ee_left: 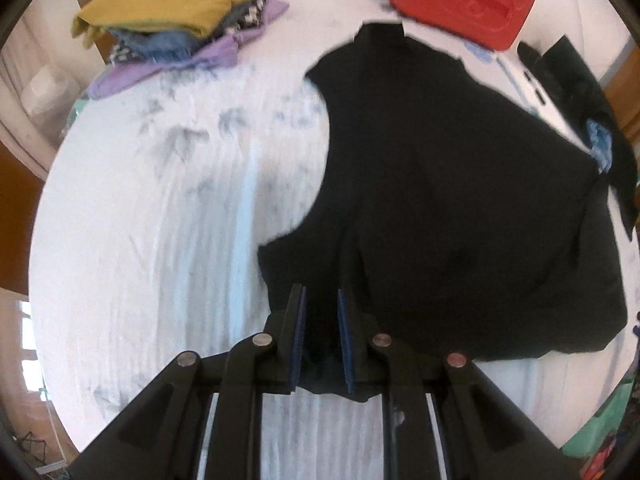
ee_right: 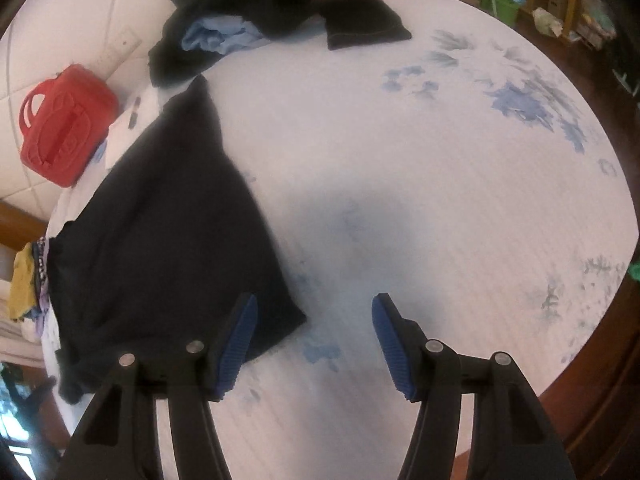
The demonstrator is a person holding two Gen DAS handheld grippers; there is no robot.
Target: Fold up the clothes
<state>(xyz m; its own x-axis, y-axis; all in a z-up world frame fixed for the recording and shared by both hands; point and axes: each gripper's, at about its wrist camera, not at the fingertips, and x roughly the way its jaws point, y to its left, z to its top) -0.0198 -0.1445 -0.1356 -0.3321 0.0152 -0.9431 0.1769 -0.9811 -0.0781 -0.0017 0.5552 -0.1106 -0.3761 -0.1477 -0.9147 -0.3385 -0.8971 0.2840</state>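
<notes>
Two grippers: left gripper point(ee_left: 322, 300) pinching black garment point(ee_left: 460, 200) (right gripper point(ee_right: 314, 308) agape).

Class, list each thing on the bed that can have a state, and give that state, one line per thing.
Left gripper: shut on the black garment's edge.
Right gripper: open, empty.
Black garment: spread on the bed, not yet folded.
Stack of clothes: folded, piled.
Red bag: zipped shut.
Dark heap: crumpled, unfolded.

Folded stack point(ee_right: 28, 284) cut by frame edge, bedsheet point(ee_left: 160, 220) motion-blurred

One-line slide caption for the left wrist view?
Left gripper jaws pinch the black garment hem on the floral sheet.
</notes>
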